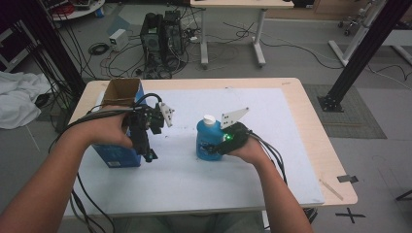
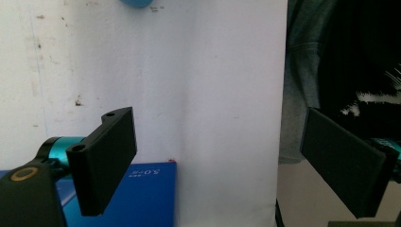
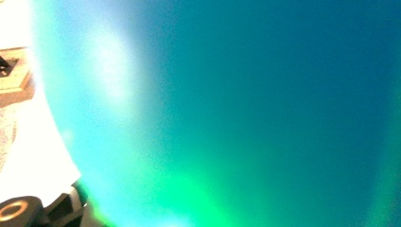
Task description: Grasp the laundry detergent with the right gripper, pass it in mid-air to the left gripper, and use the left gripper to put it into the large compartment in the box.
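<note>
A blue bottle (image 1: 208,138) with a white cap (image 1: 209,119) stands upright near the middle of the white mat (image 1: 277,126). My right gripper (image 1: 214,147) comes in from the bottle's right side and is shut on its lower body. In the right gripper view the bottle (image 3: 236,94) is a close, blurred blue wall lit green from below. My left gripper (image 1: 149,156) points down beside a blue box (image 1: 115,154). Its jaws stand wide open (image 2: 215,123) over bare mat, with nothing between them. A corner of the blue box (image 2: 142,194) lies below the left jaw.
The blue box has an open cardboard-brown top (image 1: 121,91) and stands at the mat's left edge. The table's wooden rim (image 1: 335,160) runs around the mat. Computer towers (image 1: 163,36), cables and a second table stand on the floor behind.
</note>
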Demonstrator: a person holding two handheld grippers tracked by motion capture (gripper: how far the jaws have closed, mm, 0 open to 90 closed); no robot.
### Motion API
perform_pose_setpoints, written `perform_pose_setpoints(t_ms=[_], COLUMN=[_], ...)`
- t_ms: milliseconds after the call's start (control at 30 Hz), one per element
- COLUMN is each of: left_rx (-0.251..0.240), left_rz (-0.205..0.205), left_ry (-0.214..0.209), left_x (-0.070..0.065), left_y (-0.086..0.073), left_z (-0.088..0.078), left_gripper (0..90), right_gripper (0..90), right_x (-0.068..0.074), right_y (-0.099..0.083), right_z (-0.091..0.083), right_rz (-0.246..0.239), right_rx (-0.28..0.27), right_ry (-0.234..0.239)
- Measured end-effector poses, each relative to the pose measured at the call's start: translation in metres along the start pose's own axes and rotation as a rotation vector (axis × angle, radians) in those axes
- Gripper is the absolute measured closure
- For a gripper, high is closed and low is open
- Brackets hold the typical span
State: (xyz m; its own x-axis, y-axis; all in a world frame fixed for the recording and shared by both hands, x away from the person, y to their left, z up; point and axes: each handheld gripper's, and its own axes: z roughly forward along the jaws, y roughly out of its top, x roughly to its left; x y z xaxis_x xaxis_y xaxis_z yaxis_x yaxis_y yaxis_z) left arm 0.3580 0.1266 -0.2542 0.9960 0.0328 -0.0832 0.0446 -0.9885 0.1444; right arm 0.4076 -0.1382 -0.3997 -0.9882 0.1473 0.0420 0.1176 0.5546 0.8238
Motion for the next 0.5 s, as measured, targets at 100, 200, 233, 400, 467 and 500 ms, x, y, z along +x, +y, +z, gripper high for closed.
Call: perform_pose_setpoints(t_ms=[100, 200, 233, 400, 467, 500], left_rx=[-0.003, -0.003, -0.003, 0.003, -0.009, 0.005], left_rz=[0.003, 0.005, 0.007, 0.010, 0.007, 0.009], left_ry=[0.002, 0.000, -0.003, 0.005, 0.003, 0.005], left_x=[-0.0004, -0.0010, -0.0010, -0.0006, -0.0003, 0.0000], left_y=[0.0012, 0.0031, 0.0037, 0.0067, 0.0072, 0.0083], left_z=[0.0006, 0.0009, 0.0009, 0.0002, 0.0006, -0.0004], left_gripper=[11.7, 11.6, 11.6, 11.6, 11.7, 11.7], right_gripper=[44.1, 45.3, 45.6, 46.1, 46.1, 46.1], right_x=[0.0014, 0.0015, 0.0022, 0.0039, 0.0066, 0.0080], right_y=[-0.0006, -0.0007, -0.0006, 0.0001, 0.0029, 0.0044], right_z=[0.0005, -0.0006, -0.0003, 0.0005, -0.0001, -0.0011], right_rz=[-0.008, -0.020, -0.020, -0.030, -0.045, -0.050], right_rx=[-0.015, -0.009, -0.013, -0.016, -0.032, -0.038], right_ry=[-0.009, -0.009, -0.014, -0.012, -0.008, -0.009])
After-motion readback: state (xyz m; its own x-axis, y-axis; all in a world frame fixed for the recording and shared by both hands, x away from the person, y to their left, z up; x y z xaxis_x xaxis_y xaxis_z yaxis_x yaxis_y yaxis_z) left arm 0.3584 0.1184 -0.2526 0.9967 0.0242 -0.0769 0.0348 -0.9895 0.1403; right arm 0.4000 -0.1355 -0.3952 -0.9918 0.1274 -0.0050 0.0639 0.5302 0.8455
